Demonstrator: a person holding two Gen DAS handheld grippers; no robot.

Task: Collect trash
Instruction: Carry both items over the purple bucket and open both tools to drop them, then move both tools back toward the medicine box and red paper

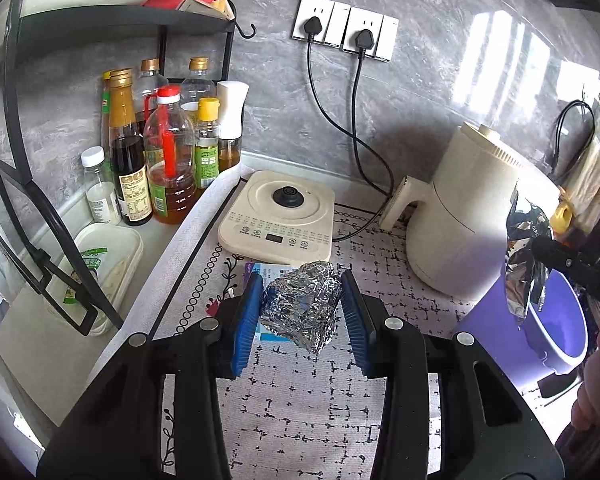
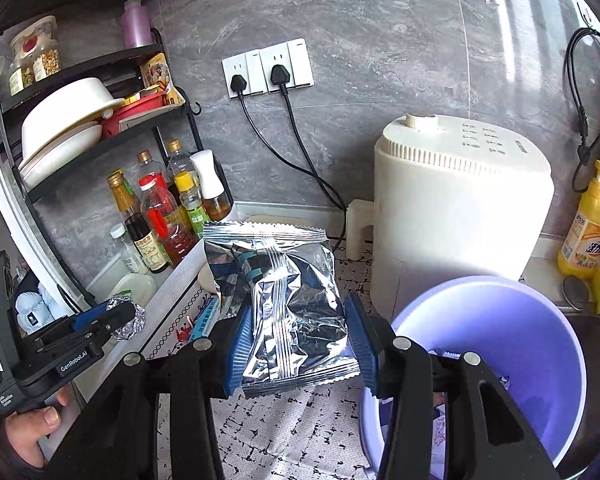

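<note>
My left gripper [image 1: 300, 312] is shut on a crumpled ball of aluminium foil [image 1: 300, 308] and holds it above the patterned mat [image 1: 300, 420]. In the right wrist view this foil ball [image 2: 130, 322] shows at the far left in the left gripper's fingers. My right gripper [image 2: 300, 340] is shut on a silver snack wrapper [image 2: 284, 300], held just left of the purple bucket [image 2: 500, 360]. The left wrist view shows the wrapper [image 1: 524, 256] hanging over the bucket [image 1: 556, 320] at the far right. A blue-and-white packet [image 1: 260, 272] lies on the mat under the foil.
A cream induction base [image 1: 278, 216] and a cream air fryer [image 1: 472, 216] stand on the mat, plugged into wall sockets [image 1: 344, 28]. Oil and sauce bottles [image 1: 164, 160] crowd the left under a black shelf rack [image 2: 80, 120]. A yellow detergent bottle [image 2: 592, 228] stands right.
</note>
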